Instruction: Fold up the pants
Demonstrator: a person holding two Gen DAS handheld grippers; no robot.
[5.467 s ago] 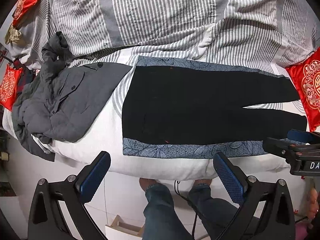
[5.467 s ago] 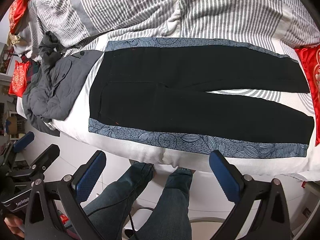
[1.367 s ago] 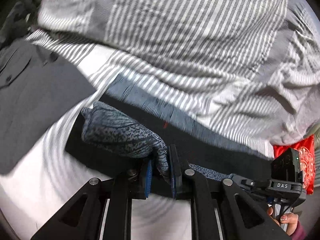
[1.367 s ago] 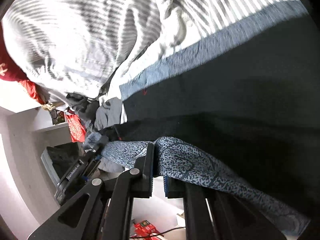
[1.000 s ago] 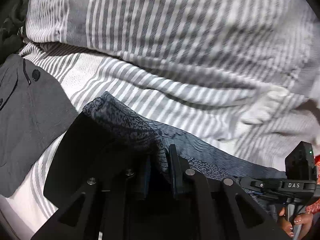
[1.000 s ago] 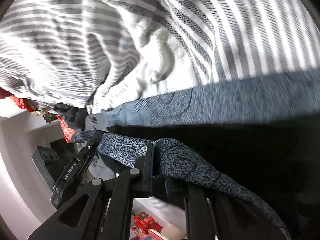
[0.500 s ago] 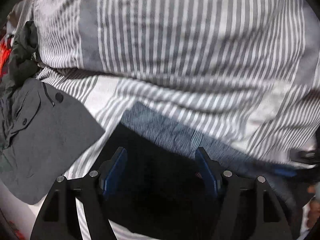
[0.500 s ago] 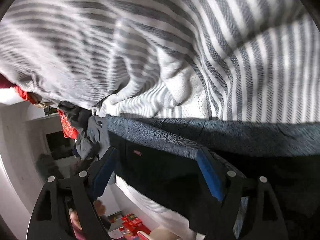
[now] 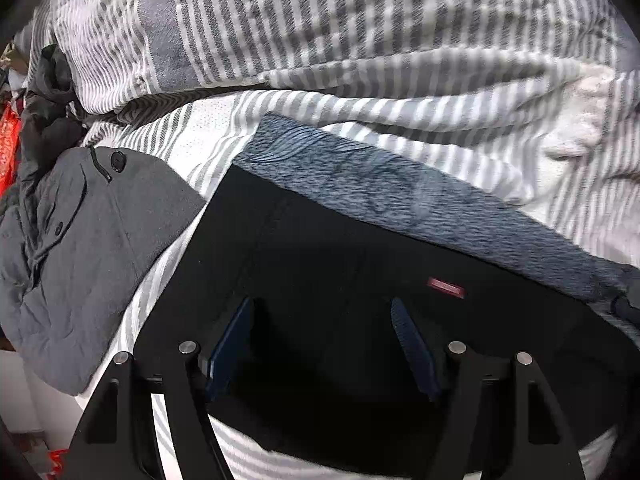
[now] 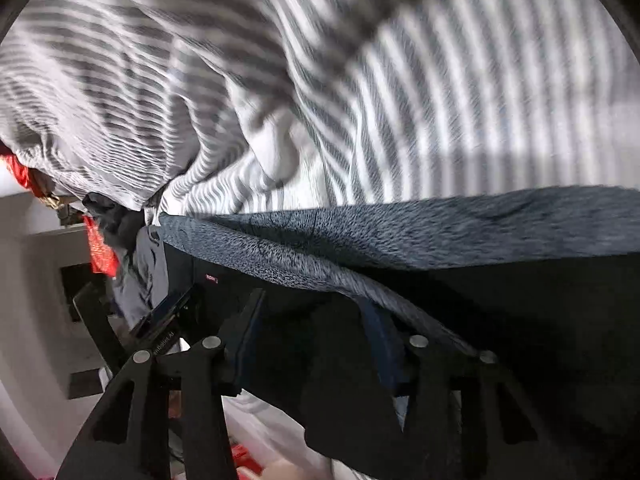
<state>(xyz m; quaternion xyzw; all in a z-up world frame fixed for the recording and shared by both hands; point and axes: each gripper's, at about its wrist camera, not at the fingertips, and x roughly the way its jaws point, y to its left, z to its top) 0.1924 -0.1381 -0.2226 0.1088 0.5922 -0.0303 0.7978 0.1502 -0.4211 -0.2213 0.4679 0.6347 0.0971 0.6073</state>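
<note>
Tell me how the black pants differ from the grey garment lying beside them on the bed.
The black pants lie flat with a blue-grey patterned band along the far edge; the grey garment is plain grey and rumpled. The pants carry a small red label; the grey garment shows dark buttons. The open left gripper hovers over the pants, not the garment. Both rest on the striped bedding.

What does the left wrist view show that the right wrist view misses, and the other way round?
Left wrist only: the grey jacket's buttoned front spread flat beside the pants. Right wrist only: the left tool seen from the side, and a red cushion. Both: open tool, black pants, their patterned blue strip and the striped bedding.
</note>
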